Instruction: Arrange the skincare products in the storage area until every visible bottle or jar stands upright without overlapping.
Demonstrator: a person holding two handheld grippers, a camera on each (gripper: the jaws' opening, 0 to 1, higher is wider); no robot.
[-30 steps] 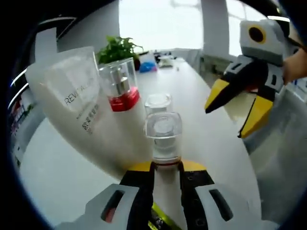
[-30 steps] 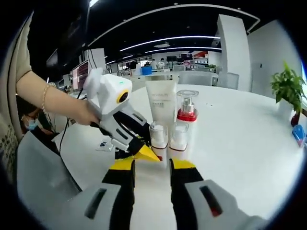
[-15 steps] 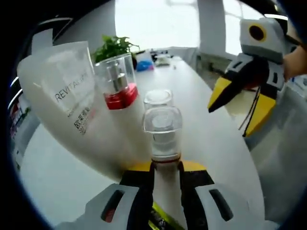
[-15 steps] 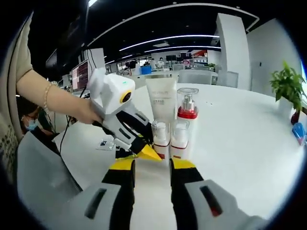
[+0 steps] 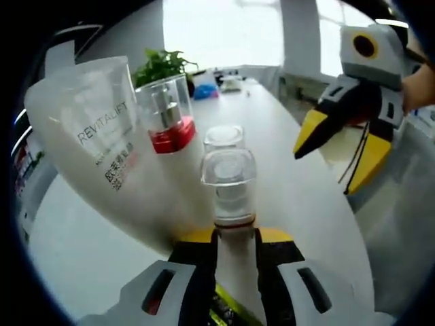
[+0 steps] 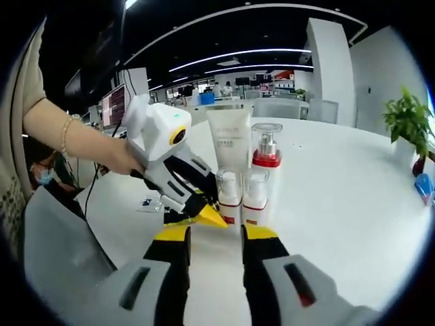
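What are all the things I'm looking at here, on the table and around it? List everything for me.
Tube: one, white with grey print, standing at the back of the group.
Pump bottle: one, white with a red collar and clear cap, beside the tube.
Small bottles: two, white with clear caps and red bands, side by side in front.
Table: one, white, long.
Potted plant: one, green, on the table's far side.
Blue object: one, near the plant; too small to identify.
Left gripper: yellow-tipped, jaws closed on one small bottle.
Right gripper: yellow-tipped, jaws apart, holding nothing.
Person's hand: one, holding the left gripper.
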